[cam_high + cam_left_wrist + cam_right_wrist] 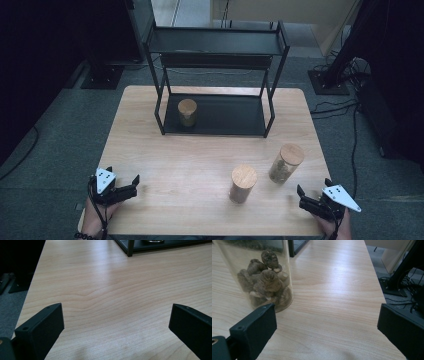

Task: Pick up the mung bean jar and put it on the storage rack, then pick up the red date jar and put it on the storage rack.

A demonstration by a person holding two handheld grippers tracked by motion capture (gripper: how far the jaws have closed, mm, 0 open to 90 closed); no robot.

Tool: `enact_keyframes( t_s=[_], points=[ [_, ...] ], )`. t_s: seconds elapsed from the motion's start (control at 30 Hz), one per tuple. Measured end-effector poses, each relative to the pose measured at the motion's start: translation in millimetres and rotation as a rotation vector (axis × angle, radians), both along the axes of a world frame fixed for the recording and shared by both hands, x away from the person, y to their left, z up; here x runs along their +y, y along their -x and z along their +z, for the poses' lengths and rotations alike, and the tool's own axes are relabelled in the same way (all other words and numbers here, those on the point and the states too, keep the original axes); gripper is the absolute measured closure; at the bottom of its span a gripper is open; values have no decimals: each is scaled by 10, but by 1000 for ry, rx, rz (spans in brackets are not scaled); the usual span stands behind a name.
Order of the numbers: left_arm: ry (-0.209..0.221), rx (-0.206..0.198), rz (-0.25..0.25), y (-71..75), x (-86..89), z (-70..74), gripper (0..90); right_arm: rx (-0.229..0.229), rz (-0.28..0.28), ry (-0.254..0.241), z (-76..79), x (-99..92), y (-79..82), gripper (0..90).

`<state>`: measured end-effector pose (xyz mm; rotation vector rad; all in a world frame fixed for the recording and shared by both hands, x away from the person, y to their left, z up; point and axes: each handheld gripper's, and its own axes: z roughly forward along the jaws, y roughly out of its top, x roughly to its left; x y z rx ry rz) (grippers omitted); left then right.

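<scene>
Three clear jars with round wooden lids are in the high view. One jar (187,112) stands on the lower shelf of a black metal rack (272,107). A second jar (243,184) stands on the wooden table (175,160) near the front, and a third jar (285,163) holding brown dried pieces stands to its right. My left gripper (122,176) rests open at the front left corner, over bare wood (116,315). At the front right corner my right gripper (313,186) is open and holds nothing; the third jar (262,277) stands just beyond its left jaw.
The rack has a top shelf (215,41) over the back of the table, and its front left leg (130,247) shows in the left gripper view. Stands and cables (345,80) lie on the grey floor to the right. The table's right edge (377,285) runs close to my right gripper.
</scene>
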<state>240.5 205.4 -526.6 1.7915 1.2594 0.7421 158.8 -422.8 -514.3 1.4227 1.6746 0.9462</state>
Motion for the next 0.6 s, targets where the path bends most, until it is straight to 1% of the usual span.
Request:
enact_keyframes(
  t_s=[0.13,0.17,0.3,0.43,0.47,0.53,0.6],
  points=[
    [6,5,-1,-3,8,1,0,-3,-10,-10,2,-8,11,17],
    [11,6,-1,-6,14,1,0,-1,-11,-19,8,-1,24,16],
    [15,9,-2,-8,17,0,0,-1,9,-25,11,39,61,13],
    [22,10,0,-10,24,0,0,6,6,7,-4,110,56,12],
    [25,10,1,-11,24,-1,0,7,8,1,-4,116,55,12],
    [23,13,-2,-14,24,-1,0,8,17,-28,4,144,58,11],
    [23,17,-4,-17,25,-1,0,10,24,-33,4,162,59,11]
  ],
)
